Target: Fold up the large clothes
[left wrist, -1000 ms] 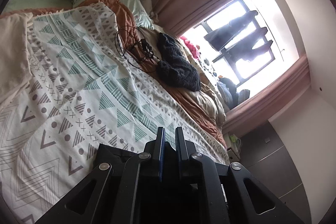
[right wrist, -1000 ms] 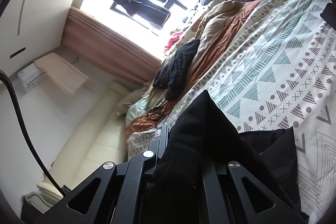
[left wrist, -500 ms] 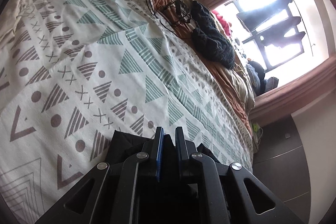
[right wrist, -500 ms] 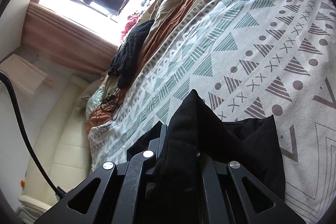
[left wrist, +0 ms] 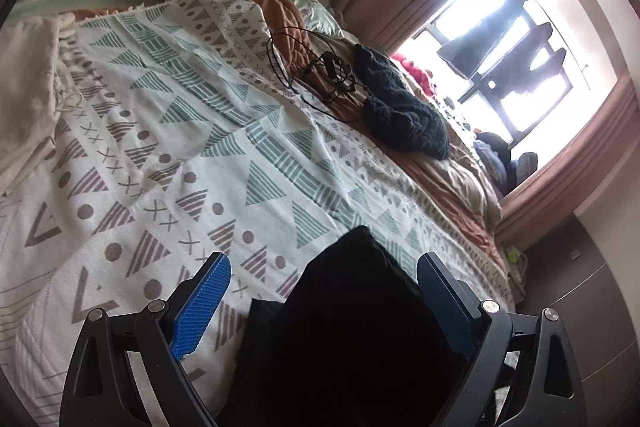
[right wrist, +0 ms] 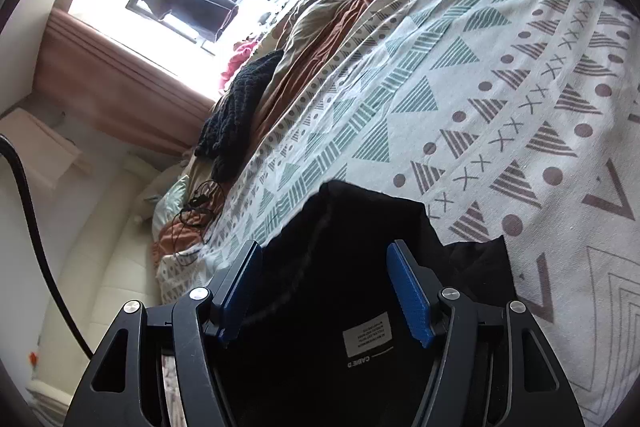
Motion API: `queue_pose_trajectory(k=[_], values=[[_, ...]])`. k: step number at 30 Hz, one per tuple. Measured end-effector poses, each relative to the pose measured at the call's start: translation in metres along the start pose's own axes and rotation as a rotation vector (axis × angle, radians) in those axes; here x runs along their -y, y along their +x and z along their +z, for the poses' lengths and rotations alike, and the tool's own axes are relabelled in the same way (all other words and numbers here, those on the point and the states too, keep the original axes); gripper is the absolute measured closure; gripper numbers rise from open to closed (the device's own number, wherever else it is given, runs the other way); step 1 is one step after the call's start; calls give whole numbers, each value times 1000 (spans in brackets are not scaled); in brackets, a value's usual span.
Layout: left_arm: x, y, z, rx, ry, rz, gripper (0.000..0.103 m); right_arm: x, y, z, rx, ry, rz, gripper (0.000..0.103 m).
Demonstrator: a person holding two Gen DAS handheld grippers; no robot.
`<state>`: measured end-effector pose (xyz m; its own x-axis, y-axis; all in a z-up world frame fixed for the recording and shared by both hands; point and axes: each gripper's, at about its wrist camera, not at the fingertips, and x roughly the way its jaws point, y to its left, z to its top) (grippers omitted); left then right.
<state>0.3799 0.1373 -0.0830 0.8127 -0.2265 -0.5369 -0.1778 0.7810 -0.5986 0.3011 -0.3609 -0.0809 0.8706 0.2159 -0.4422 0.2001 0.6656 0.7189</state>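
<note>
Both grippers spread wide over black garment, nothing gripped.

Left gripper [left wrist: 322, 269] and right gripper [right wrist: 322, 259] straddle the black garment [right wrist: 352, 267], which lies on the patterned bedspread [left wrist: 224, 147]. Judgement: flatten fold edges, check white label [right wrist: 367, 337] tucks inside before regripping. Beyond: tangled cable [left wrist: 320, 71], dark knit [left wrist: 404, 115].
</note>
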Motion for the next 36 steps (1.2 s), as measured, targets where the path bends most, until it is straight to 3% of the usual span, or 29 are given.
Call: queue_pose_trajectory(k=[4,7,9,13,16,17,18,19,21,24,36], values=[[-3,3,-8,-46,30,36,11,4,-11,-1,11,-42,-93,38],[-3,13,-13,-90,85,106,18,13,-8,0,-16,-64,-165,38],[-6,24,-18,-137,109,146,32,20,-3,-1,-50,-71,-200,38],[-12,49,-32,-247,140,189,42,30,11,-5,-122,-70,-246,39],[-12,68,-47,-324,182,210,44,29,18,-11,-145,-95,-278,56],[-13,77,-52,-359,184,210,49,28,21,-12,-155,-106,-289,57],[-14,84,-57,-388,186,214,61,28,24,-13,-162,-121,-302,59],[-14,88,-61,-406,189,219,62,27,27,-14,-165,-134,-315,67],[-13,90,-63,-392,213,237,70,28,30,-14,-169,-143,-331,89],[-11,87,-62,-371,242,260,89,32,23,-9,-137,-114,-297,96],[-25,84,-45,-336,124,194,93,31,24,3,-78,-82,-259,99]])
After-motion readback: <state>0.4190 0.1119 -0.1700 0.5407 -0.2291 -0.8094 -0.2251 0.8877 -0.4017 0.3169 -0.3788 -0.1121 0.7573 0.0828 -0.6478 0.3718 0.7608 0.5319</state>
